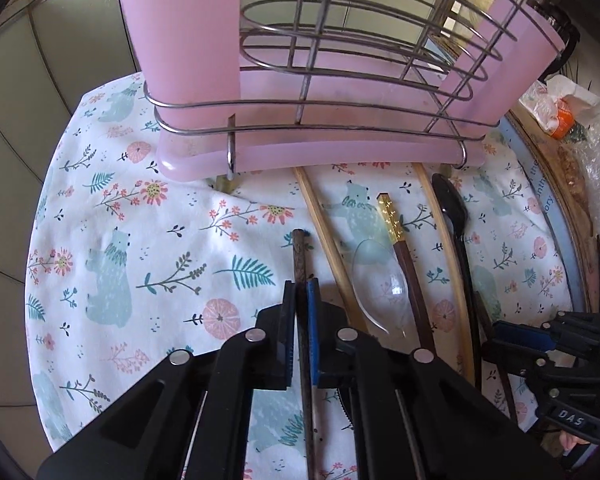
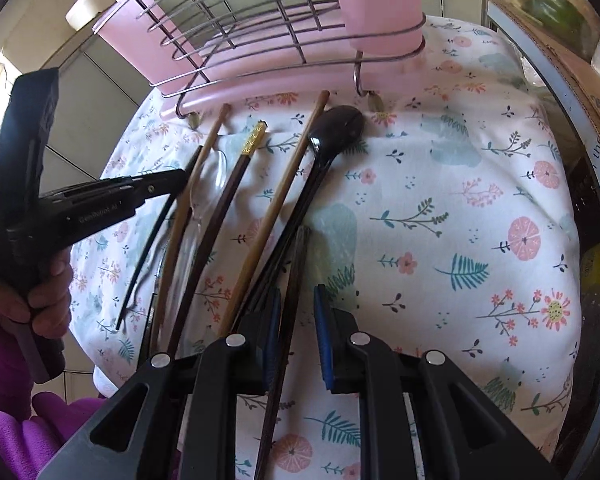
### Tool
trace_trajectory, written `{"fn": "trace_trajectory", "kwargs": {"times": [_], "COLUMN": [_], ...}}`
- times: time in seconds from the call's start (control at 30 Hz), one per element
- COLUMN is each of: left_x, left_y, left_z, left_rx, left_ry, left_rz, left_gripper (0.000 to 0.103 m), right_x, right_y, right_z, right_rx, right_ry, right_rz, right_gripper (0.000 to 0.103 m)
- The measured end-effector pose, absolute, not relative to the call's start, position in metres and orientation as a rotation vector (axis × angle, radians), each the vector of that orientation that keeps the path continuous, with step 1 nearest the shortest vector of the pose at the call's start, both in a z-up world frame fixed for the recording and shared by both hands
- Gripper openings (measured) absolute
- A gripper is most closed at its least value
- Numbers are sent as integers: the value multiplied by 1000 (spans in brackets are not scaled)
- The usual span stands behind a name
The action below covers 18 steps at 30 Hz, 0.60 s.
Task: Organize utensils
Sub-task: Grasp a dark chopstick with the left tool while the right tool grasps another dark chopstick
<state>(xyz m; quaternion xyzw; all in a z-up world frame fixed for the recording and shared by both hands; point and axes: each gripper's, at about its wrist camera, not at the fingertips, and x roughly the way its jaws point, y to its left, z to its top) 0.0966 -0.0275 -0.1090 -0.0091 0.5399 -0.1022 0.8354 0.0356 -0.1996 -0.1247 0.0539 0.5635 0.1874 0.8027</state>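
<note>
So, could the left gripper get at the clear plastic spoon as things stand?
Probably not yet: the left gripper is shut on a dark chopstick, though the clear plastic spoon lies close beside it.

Both wrist cameras are looking steeply down along their own fingers, close over the floral cloth [image 1: 112,216]. Each is facing the pink wire rack [image 1: 340,80] at the far edge. Both are sharing the row of utensils [image 2: 228,200], seen from opposite sides.
</note>
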Motion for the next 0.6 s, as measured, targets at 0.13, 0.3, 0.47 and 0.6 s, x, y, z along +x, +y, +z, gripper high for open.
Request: {"fn": "trace_trajectory", "kwargs": {"times": [0.13,0.3,0.47,0.6], "left_x": [95,90,88,87], "left_y": [-12,14,27,32], "left_z": [-106,-105,-108,-107], "left_rx": [-59,-131,-176,-168], "left_ry": [1145,1160,1188,1203], "left_rz": [-200,-158,-123,-126], "left_gripper": [5,5,5,5], "right_x": [36,36,45,52], "right_y": [-201,-217,-241,-250], "right_z": [-123,-113,-112,-117], "right_rx": [133,182,263,284], "right_ry": [1200,1148,1122,1139], "right_rz": [393,331,230,202], "right_gripper": [6,6,6,6]}}
